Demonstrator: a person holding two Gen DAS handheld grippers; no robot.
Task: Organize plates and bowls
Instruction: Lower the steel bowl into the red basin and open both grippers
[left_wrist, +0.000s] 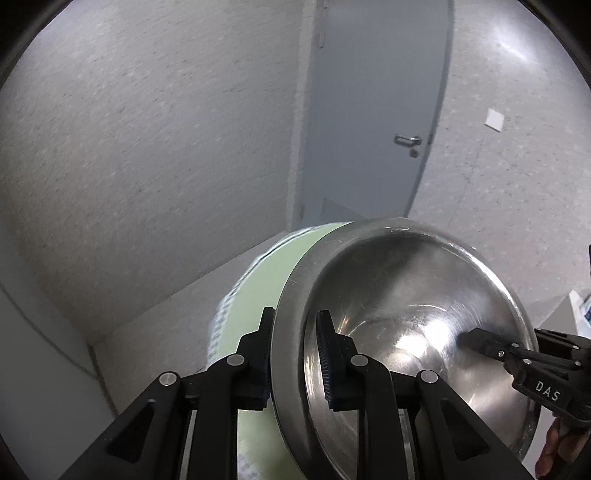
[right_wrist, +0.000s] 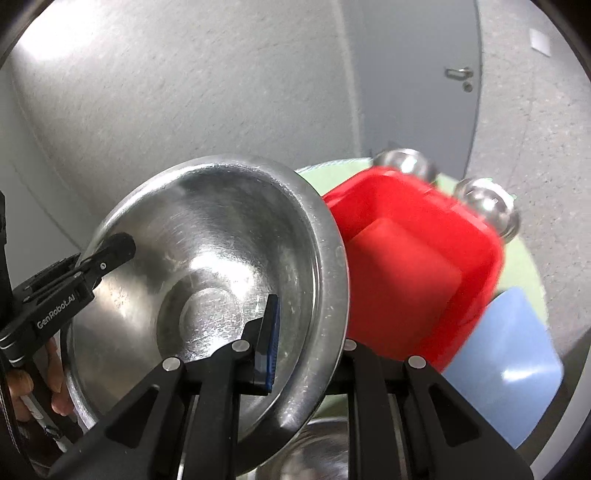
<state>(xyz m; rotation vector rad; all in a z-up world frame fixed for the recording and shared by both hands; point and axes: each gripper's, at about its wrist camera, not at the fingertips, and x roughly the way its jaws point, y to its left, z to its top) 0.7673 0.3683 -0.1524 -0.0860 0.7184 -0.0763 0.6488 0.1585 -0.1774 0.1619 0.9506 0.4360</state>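
In the left wrist view, the left gripper (left_wrist: 293, 360) pinched the rim of a steel bowl (left_wrist: 406, 325), empty and tilted, over a green mat (left_wrist: 258, 280); the right gripper (left_wrist: 480, 341) grasped its far rim at three o'clock.

In the right wrist view, an empty red bin (right_wrist: 413, 266) lay at two o'clock, two small steel bowls (right_wrist: 484, 206) beyond it, and a blue sheet (right_wrist: 506, 358) at four.

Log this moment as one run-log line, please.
steel bowl lifted, tilted | left gripper clamps its rim | right gripper clamps opposite rim | red bin beyond
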